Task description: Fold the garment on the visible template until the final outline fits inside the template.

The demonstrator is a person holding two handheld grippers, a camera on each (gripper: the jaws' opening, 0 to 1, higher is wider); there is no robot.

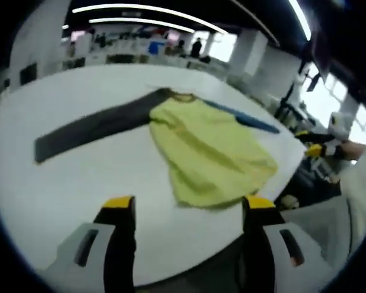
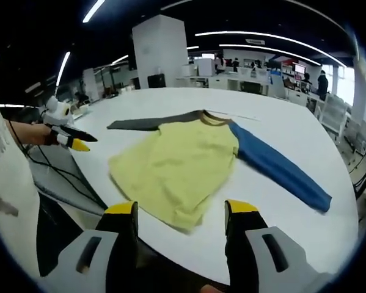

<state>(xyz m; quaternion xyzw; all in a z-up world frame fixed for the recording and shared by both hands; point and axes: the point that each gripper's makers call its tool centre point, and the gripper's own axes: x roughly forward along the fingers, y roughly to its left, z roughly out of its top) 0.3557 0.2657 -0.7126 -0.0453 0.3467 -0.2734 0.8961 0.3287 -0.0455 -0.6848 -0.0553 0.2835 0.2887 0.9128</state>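
Note:
A long-sleeved shirt (image 1: 210, 149) lies flat on the white table (image 1: 79, 177). Its body is yellow, with a dark grey sleeve (image 1: 94, 128) spread to one side and a blue sleeve (image 1: 244, 117) to the other. My left gripper (image 1: 189, 204) hovers open near the table's front edge, just short of the shirt's hem, and it comes into the right gripper view from the left (image 2: 73, 141). In that view the shirt (image 2: 176, 168) has its blue sleeve (image 2: 280, 171) stretched rightward. My right gripper (image 2: 181, 207) is open above the hem with nothing between its jaws, and it appears off the table's side (image 1: 320, 149).
The table edge (image 2: 79, 177) runs close under both grippers, with cables (image 2: 42, 165) hanging beside it. Desks, a white pillar (image 2: 161, 52) and people stand far behind. Bare tabletop (image 2: 292, 122) surrounds the shirt.

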